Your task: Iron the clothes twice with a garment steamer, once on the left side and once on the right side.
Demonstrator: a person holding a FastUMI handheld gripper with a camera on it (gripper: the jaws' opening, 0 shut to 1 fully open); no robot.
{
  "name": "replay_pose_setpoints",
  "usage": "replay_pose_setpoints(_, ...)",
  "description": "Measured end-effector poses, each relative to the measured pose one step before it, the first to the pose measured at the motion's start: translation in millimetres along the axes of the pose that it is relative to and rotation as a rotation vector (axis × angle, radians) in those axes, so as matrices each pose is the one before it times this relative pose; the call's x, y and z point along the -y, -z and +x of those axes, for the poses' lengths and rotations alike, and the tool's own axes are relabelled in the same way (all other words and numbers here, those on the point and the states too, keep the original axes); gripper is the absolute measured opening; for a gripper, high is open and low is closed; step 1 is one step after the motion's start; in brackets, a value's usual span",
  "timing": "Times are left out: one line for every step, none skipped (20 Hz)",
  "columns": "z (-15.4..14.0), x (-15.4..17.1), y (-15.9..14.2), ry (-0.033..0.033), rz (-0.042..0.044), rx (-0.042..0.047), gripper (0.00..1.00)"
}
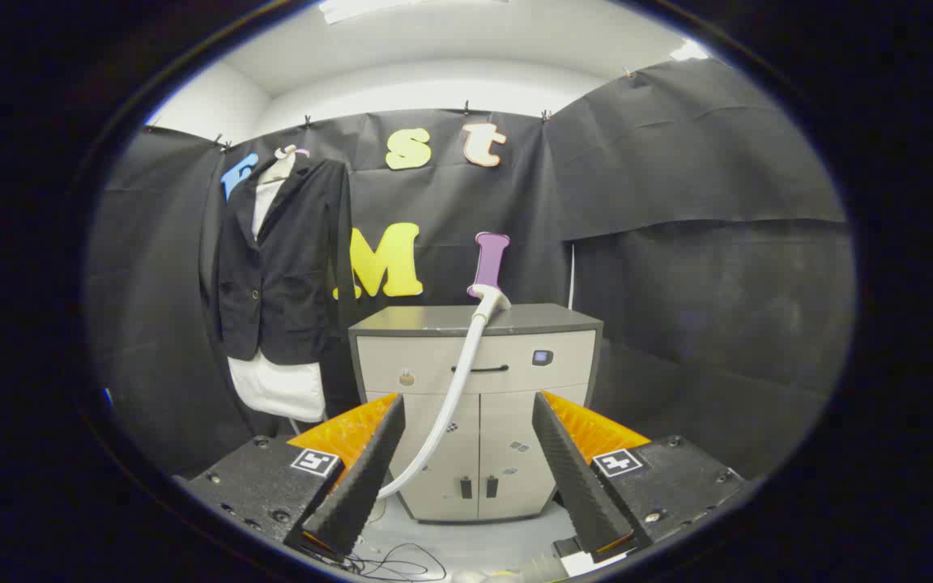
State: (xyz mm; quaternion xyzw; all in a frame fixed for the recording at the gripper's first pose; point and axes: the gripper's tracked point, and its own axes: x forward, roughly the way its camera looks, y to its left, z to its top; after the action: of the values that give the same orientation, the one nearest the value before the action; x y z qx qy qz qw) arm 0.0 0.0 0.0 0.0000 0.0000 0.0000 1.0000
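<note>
A black jacket [284,259] over a white shirt [279,387] hangs on a hanger against the booth wall, beyond and left of my fingers. The garment steamer head [489,298] lies on top of a grey cabinet [475,324], straight ahead and well beyond my fingertips. Its white hose [450,401] curves down across the cabinet front and passes behind my left finger. My gripper [469,403] is open with a wide gap between the fingers and nothing held.
The cabinet has a drawer with a dark handle [479,369] and two lower doors [483,453]. Thin cables [389,563] lie on the pale floor below my fingers. Black cloth walls close the booth on all sides.
</note>
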Motion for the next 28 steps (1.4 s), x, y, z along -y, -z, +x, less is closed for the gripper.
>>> replay_pose_setpoints(0.15,-1.66,0.27,0.00192,-0.00216,0.00042,0.99)
replay_pose_setpoints(1.13,-1.79,-0.9,0.00147,-0.00307,0.00228,0.99)
replay_pose_setpoints(0.74,-1.84,-1.69,0.00103,-0.00143,0.00149,0.99)
replay_pose_setpoints(0.49,-2.23,1.14,-0.00186,0.00203,-0.00041,0.99)
replay_pose_setpoints(0.01,-1.81,-0.65,0.00218,0.0058,-0.00428,0.99)
replay_pose_setpoints(1.89,-2.13,0.16,0.00065,0.00813,-0.00221,0.99)
replay_pose_setpoints(1.89,-2.87,0.0,0.00246,0.00808,-0.00092,0.99)
replay_pose_setpoints(1.69,-1.96,0.63,0.00197,0.00434,-0.00266,0.99)
replay_pose_setpoints(1.26,-2.86,-0.17,0.00246,-0.00139,-0.00408,0.99)
replay_pose_setpoints(1.8,-2.09,0.99,0.00324,-0.00832,-0.00085,0.99)
replay_pose_setpoints(1.42,-1.88,-0.03,0.00433,-0.00541,0.00156,0.99)
replay_pose_setpoints(2.05,-2.28,-0.32,0.00236,0.00317,-0.00094,0.99)
replay_pose_setpoints(1.56,-2.09,0.08,0.00443,0.00495,-0.00274,0.99)
replay_pose_setpoints(1.59,-1.02,-0.89,0.00438,0.00296,-0.00357,0.99)
replay_pose_setpoints(2.36,-0.66,-0.92,0.00618,0.00004,-0.00378,0.99)
replay_pose_setpoints(4.59,1.98,-1.26,0.01269,-0.00131,-0.00194,0.99)
replay_pose_setpoints(4.83,1.17,-4.78,0.00643,-0.00061,0.002,0.99)
replay_pose_setpoints(4.59,0.33,-5.98,0.00282,0.00016,0.00061,0.99)
replay_pose_setpoints(6.01,2.13,-6.32,0.00795,-0.00186,0.00027,0.99)
replay_pose_setpoints(7.82,2.76,-6.11,0.00658,-0.00425,0.00225,0.99)
replay_pose_setpoints(8.94,2.27,-8.21,0.00432,-0.00582,0.00283,0.99)
replay_pose_setpoints(10.45,0.94,-7.88,0.00103,-0.00305,0.00353,0.99)
replay_pose_setpoints(11.58,0.83,-9.78,-0.00126,-0.00386,0.00402,0.99)
replay_pose_setpoints(12.44,1.4,-9.0,-0.00225,-0.00575,0.00293,0.99)
replay_pose_setpoints(14.54,3.03,-8.9,0.00278,-0.0049,0.00337,0.99)
replay_pose_setpoints(16.69,2.8,-8.01,-0.00259,0.0002,0.00355,0.99)
replay_pose_setpoints(17.39,2.5,-8.65,-0.00248,0.0034,0.00021,0.99)
replay_pose_setpoints(18.48,4.17,-4.65,0.00054,0.00521,-0.00832,0.99)
